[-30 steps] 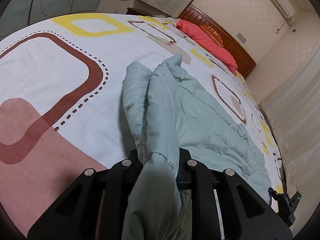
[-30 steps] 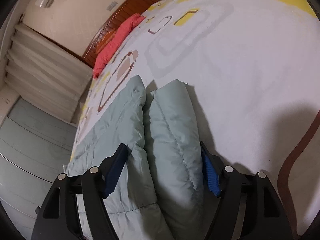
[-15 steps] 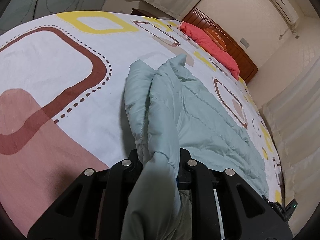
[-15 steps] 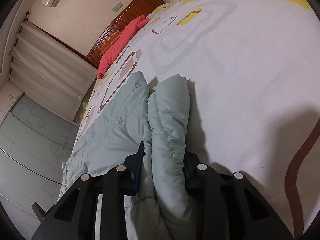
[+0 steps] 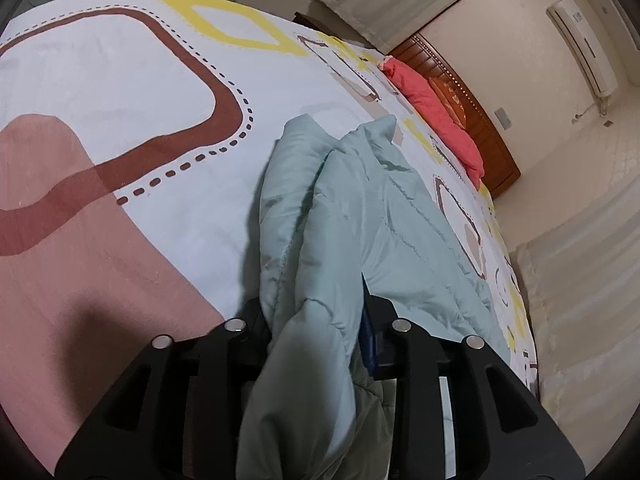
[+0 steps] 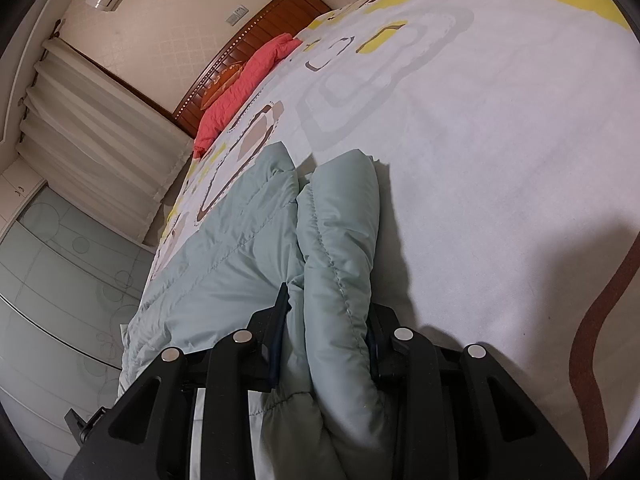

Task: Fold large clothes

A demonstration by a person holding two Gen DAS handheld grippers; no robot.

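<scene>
Since a second ago the right claw has gone from spread around the jacket to pinching a puffy fold of it; the left claw stays clamped on another fold. From each claw the pale green jacket runs forward across the bed, its bulk lying between the two claws. Beyond it, a red pillow lies against the headboard.

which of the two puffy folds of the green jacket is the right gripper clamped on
The right gripper is clamped on the right-hand fold, next to bare bedsheet; the left-hand fold lies outside it.
</scene>
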